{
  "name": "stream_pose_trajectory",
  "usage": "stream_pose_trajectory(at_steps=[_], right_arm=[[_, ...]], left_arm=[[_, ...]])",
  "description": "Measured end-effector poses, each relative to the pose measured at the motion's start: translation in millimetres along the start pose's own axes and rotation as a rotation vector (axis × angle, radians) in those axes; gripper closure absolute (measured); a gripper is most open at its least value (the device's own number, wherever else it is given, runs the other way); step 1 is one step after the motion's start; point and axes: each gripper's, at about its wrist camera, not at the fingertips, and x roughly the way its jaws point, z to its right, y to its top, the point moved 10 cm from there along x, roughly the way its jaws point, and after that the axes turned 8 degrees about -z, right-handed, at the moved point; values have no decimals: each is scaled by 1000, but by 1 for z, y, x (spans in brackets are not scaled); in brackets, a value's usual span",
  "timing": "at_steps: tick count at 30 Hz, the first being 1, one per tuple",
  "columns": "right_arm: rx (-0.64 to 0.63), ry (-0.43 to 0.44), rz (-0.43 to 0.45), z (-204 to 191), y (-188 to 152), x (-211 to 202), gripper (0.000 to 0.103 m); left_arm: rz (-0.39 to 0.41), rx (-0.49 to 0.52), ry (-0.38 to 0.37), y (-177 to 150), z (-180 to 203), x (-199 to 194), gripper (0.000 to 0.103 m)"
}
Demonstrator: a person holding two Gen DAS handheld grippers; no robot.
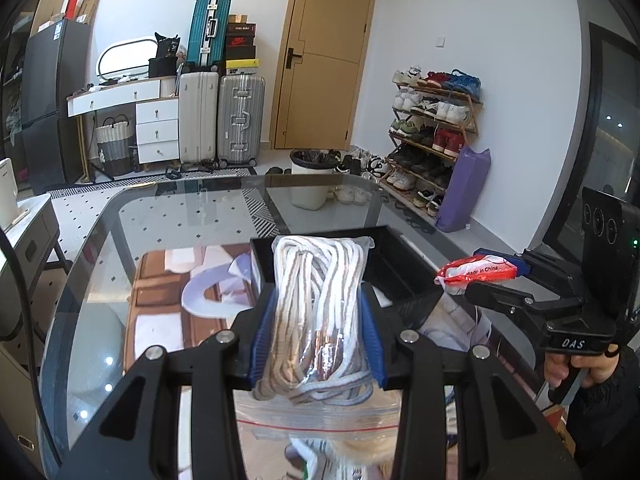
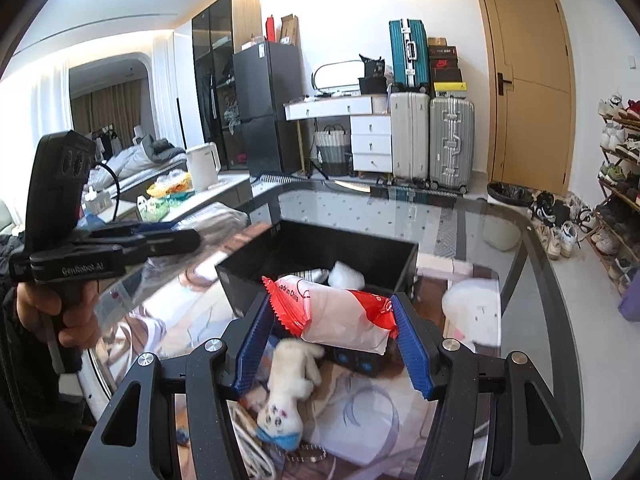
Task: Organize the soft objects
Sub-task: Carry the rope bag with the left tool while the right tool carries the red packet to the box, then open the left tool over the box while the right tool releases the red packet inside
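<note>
We've got the left gripper (image 1: 318,316) pinching the bagged cord (image 1: 320,304) lengthwise and the right gripper (image 2: 334,320) pinching the red-white packet (image 2: 340,312) crosswise, black bin (image 2: 280,252) just ahead of both.

Upper centre I see a tan wooden door (image 1: 324,56); left of it, a teal hard-shell suitcase (image 1: 209,30); right, a wooden shoe rack (image 1: 434,136).
</note>
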Motion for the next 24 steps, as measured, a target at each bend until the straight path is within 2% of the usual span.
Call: stream_pose_trajectory(at_steps=[12, 24], right_arm=[[12, -7, 15, -3, 30, 13, 42], [-1, -39, -47, 4, 38, 47, 42]], left_arm=[[34, 14, 6, 33, 4, 18, 65], [-15, 13, -6, 38, 4, 56, 64]])
